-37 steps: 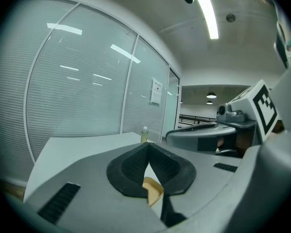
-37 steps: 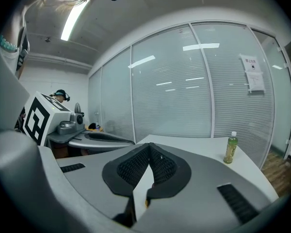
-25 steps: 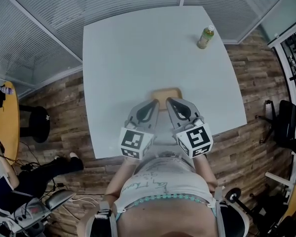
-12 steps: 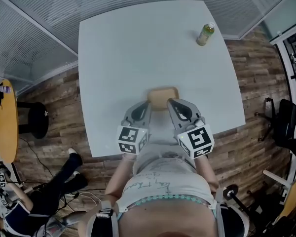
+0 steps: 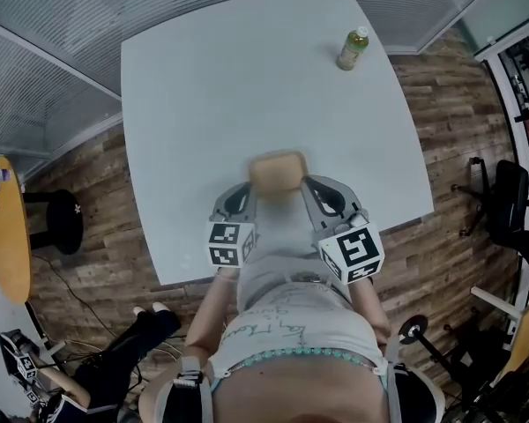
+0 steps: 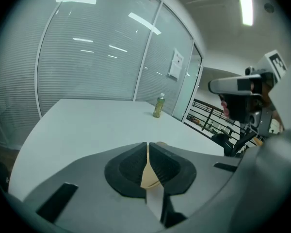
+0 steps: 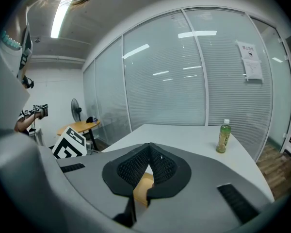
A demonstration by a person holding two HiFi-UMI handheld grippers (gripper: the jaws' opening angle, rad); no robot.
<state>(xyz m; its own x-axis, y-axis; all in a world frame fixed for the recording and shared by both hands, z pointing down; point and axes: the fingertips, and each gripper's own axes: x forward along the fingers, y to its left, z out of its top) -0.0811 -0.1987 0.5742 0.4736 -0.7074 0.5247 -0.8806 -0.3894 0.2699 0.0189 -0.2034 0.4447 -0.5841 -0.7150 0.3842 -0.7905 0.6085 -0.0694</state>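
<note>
Holds a tan flat piece [image 5: 276, 172] over the white table [image 5: 203, 86], with left gripper [image 5: 246, 192] and right gripper [image 5: 308, 187] both clamped on its edges, well apart from the green bottle [image 5: 353, 49].

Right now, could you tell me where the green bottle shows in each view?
Head view: green bottle upper right, on the white table.
Left gripper view: green bottle just right of centre, above the jaws.
Right gripper view: green bottle right of centre.
Shared landmark: white table.

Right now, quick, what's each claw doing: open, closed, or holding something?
Left claw: closed on the flat tan rounded-rectangle piece.
Right claw: closed on that same piece.
</note>
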